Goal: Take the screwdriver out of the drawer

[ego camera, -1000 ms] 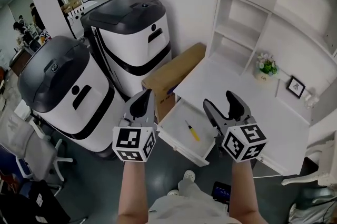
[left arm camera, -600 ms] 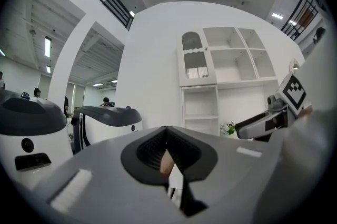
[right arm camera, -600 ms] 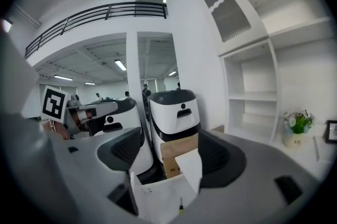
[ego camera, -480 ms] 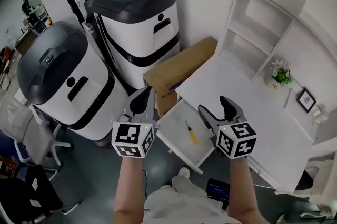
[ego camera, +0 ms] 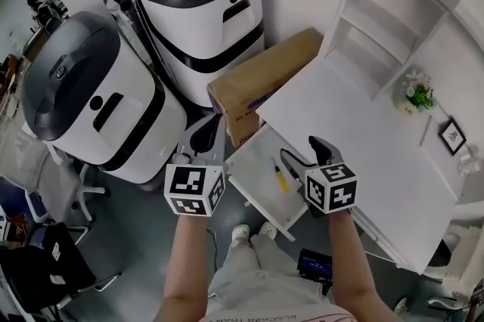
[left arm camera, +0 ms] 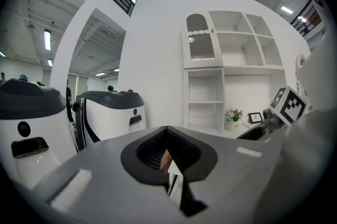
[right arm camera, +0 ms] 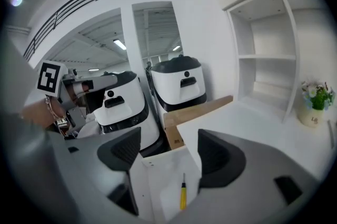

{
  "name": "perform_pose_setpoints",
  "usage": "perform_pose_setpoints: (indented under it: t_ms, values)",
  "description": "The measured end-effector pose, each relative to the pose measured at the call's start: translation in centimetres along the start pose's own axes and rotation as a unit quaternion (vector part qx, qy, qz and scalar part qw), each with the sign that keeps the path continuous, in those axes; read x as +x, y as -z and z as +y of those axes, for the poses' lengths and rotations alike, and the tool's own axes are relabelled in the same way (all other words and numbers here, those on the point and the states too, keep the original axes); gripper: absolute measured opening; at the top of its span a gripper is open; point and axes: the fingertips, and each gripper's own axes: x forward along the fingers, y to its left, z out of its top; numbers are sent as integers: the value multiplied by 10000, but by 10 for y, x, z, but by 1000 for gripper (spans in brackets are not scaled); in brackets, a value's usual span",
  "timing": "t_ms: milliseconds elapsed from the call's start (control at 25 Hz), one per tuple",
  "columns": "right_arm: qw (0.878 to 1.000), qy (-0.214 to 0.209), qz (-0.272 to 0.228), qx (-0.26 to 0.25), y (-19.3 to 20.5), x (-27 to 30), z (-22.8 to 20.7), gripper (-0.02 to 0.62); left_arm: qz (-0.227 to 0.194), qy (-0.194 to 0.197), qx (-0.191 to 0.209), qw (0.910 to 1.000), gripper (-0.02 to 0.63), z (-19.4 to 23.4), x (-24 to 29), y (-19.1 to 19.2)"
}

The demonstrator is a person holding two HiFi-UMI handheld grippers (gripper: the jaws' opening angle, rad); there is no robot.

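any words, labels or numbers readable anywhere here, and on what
No text can be read in any view.
Cardboard box: blue print on its side, too blurred to read.
Flower pot: a small mark, too small to read.
Framed picture: too small to read.
Marker cubes: black-and-white square patterns only, no letters or numbers.

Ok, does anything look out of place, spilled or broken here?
Nothing stands out. The drawer is pulled open with the yellow screwdriver lying flat inside, alone. The cardboard box beside the desk looks intact, and nothing is spilled.
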Motion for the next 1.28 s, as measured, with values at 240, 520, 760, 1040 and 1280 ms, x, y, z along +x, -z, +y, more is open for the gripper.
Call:
perform_pose_setpoints:
  t_ms: [240,520,760,1040,1280]
  values:
    - [9989,-61,470,66,39,21,1,347,255,52,-155,9995,8,3,5,30]
    - [9923,-150,1160,413,96,44,-3,345,561,132,-380,9976,8,0,12,72]
    - [9834,-212,1720,539,143,63,-6,344,728,202,-461,9961,8,0,22,94]
    - [9728,-129,2249,545,190,91,-16,315,887,277,-474,9945,8,2,28,113]
    - [9615,132,2715,404,231,115,-25,215,1034,370,-435,9930,8,5,27,128]
